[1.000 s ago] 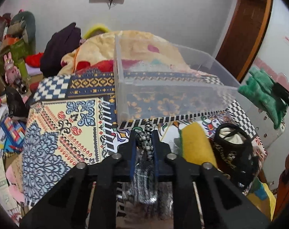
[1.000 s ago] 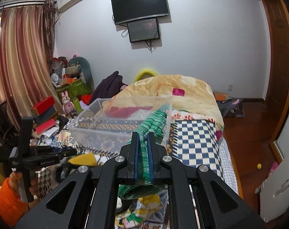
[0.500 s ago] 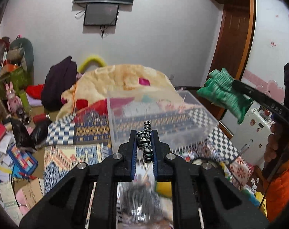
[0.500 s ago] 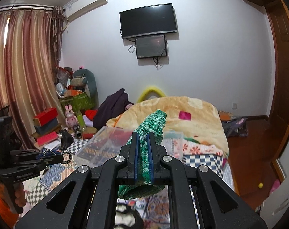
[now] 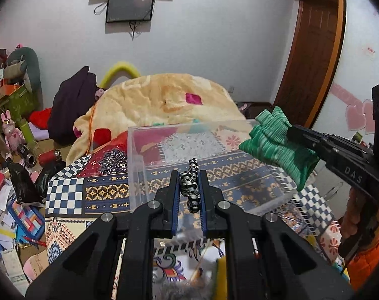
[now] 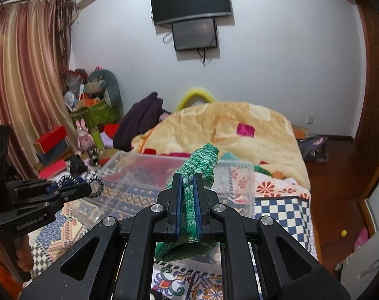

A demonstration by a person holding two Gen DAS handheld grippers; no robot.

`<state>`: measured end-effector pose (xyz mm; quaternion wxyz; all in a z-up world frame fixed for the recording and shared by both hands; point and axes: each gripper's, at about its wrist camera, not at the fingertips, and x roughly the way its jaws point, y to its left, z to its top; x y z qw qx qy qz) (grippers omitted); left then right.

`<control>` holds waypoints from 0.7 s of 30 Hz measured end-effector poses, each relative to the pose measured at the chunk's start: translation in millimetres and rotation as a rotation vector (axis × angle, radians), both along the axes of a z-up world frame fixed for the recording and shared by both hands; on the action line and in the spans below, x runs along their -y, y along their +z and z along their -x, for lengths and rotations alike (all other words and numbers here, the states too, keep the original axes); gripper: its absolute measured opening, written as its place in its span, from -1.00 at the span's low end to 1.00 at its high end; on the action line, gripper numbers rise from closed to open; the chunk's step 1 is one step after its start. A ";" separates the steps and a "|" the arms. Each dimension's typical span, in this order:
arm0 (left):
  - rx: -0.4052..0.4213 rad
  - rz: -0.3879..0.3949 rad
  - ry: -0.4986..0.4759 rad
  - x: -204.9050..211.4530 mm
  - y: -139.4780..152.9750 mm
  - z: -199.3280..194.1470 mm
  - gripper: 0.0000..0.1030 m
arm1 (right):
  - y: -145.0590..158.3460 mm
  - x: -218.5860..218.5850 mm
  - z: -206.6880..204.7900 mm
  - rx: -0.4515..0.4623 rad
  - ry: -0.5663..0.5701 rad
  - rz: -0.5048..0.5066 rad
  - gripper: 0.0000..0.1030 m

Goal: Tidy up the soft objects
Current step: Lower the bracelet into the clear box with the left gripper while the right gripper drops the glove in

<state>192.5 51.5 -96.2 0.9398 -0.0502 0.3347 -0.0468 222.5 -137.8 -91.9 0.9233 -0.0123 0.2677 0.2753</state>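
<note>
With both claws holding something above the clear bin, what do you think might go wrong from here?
1. The left claw pinches only part of the black-and-white scrunchie; most of it sticks out ahead, so it might slip free before it is over the clear bin.
2. The green knit sock in the right claw hangs near the bin's right wall and could drop outside it.
3. Both claws aim toward one bin and may collide.

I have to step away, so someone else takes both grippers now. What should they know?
Left gripper: shut on the black-and-white scrunchie, raised before the clear bin.
Right gripper: shut on the green knitted sock, raised at the bin's right end.
Done: both items picked up; nothing visible in the bin yet.
Left: lower each into the bin and release. A yellow soft item lies on the bed below.
</note>
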 end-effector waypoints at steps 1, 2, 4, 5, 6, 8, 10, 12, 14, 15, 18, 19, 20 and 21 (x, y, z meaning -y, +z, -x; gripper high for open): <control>-0.015 0.000 -0.007 1.2 -3.8 -5.6 -0.74 | -2.7 -1.5 -2.6 -0.010 0.002 0.009 -0.85; -0.024 -0.005 -0.007 2.6 -6.8 -9.0 -0.74 | -3.4 -2.7 -6.1 -0.020 0.006 0.014 -0.85; -0.044 -0.022 -0.008 5.9 -13.1 -16.9 -0.74 | -9.9 -6.5 -9.8 -0.043 0.012 0.033 -0.85; -0.056 -0.027 -0.010 7.5 -16.2 -20.4 -0.74 | -11.8 -6.9 -12.9 -0.052 0.014 0.040 -0.85; -0.063 -0.028 -0.012 8.5 -18.1 -22.2 -0.74 | -13.5 -8.0 -14.6 -0.063 0.017 0.046 -0.85; -0.084 -0.032 -0.017 11.1 -23.5 -27.6 -0.74 | -16.9 -10.6 -17.3 -0.082 0.025 0.061 -0.85; -0.106 -0.031 -0.028 12.5 -28.2 -31.1 -0.74 | -20.6 -12.5 -17.0 -0.092 0.029 0.080 -0.85; -0.125 -0.025 -0.038 13.9 -32.4 -32.6 -0.68 | -22.6 -13.3 -18.2 -0.102 0.036 0.091 -0.85; -0.135 -0.019 -0.042 14.2 -35.6 -32.3 -0.43 | -24.1 -12.6 -17.7 -0.112 0.039 0.095 -0.85; -0.131 -0.021 -0.045 15.0 -35.3 -31.2 -0.39 | -24.6 -12.4 -17.7 -0.120 0.043 0.095 -0.85; -0.120 -0.038 -0.045 18.3 -32.8 -27.0 -0.06 | -25.3 -7.5 -14.6 -0.131 0.056 0.090 -0.84; -0.114 -0.043 -0.045 19.3 -31.3 -25.3 -0.03 | -24.7 -5.3 -13.1 -0.132 0.058 0.087 -0.83; -0.106 -0.048 -0.047 20.2 -29.1 -22.5 -0.03 | -23.6 -3.3 -11.7 -0.131 0.059 0.085 -0.81; -0.101 -0.050 -0.048 20.9 -27.5 -21.0 -0.03 | -22.4 -1.9 -9.7 -0.129 0.059 0.085 -0.80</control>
